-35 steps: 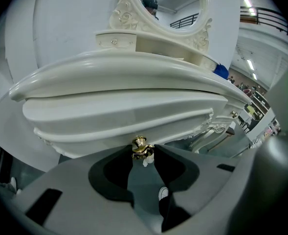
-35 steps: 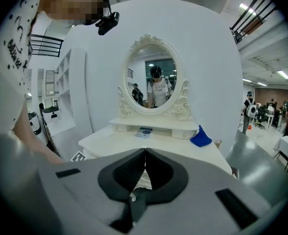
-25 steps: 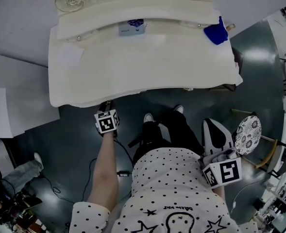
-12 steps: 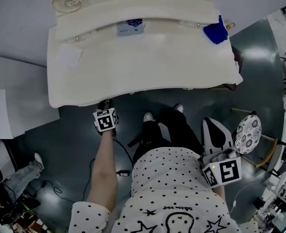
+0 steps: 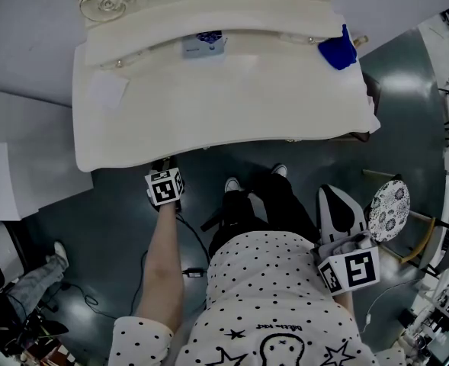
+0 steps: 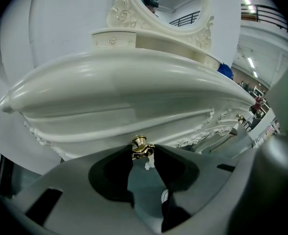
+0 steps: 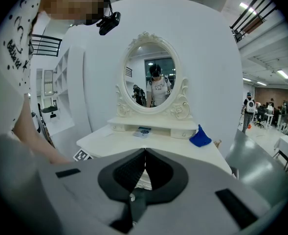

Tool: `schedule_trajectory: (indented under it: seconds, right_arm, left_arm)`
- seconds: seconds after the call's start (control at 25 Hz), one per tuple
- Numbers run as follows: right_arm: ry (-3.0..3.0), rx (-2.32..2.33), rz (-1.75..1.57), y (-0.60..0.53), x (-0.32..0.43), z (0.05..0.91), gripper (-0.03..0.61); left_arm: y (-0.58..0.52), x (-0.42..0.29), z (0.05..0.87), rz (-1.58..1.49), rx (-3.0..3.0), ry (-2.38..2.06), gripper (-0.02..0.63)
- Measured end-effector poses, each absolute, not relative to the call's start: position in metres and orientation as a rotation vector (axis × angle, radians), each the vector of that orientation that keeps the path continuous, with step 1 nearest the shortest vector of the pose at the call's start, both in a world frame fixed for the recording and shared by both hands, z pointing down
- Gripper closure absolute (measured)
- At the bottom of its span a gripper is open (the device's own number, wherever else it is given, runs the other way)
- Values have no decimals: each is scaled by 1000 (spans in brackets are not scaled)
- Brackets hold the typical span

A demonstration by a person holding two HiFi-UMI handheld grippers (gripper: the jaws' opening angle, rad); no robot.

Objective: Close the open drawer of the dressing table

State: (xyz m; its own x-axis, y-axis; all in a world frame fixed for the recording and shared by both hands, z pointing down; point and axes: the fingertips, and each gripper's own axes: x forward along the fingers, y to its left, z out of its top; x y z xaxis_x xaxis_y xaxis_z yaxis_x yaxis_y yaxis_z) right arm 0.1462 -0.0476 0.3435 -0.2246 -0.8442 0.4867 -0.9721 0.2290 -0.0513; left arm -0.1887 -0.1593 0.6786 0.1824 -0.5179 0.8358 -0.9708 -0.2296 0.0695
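Note:
The cream dressing table [image 5: 209, 113] fills the top of the head view. In the left gripper view its curved top [image 6: 134, 82] overhangs the carved drawer front [image 6: 99, 131]. A brass drawer knob [image 6: 140, 144] sits between the tips of my left gripper [image 6: 143, 152], and the jaws are closed on its sides. In the head view only that gripper's marker cube [image 5: 165, 188] shows, at the table's front edge, with the tips hidden beneath the top. My right gripper [image 7: 144, 153] is held back by the person's hip [image 5: 349, 271], shut and empty, facing the table.
A blue cloth [image 5: 338, 52] and a small box [image 5: 205, 46] lie at the back of the tabletop, below the oval mirror [image 7: 152, 80]. A patterned stool [image 5: 389, 210] stands at the right. White panels [image 5: 11, 166] lean at the left. Cables run over the dark floor [image 5: 117, 235].
My left gripper has edged slightly towards the table's front. The right gripper has stayed where it was.

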Motion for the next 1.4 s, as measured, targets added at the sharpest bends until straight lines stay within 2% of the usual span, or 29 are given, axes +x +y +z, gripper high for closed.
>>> schedule_trajectory:
  seconds: [1.4]
  right_arm:
    - [-2157,1683,494,-42,152,343,569]
  left_arm:
    - [-164,-190,685,914,1812,-1416,463]
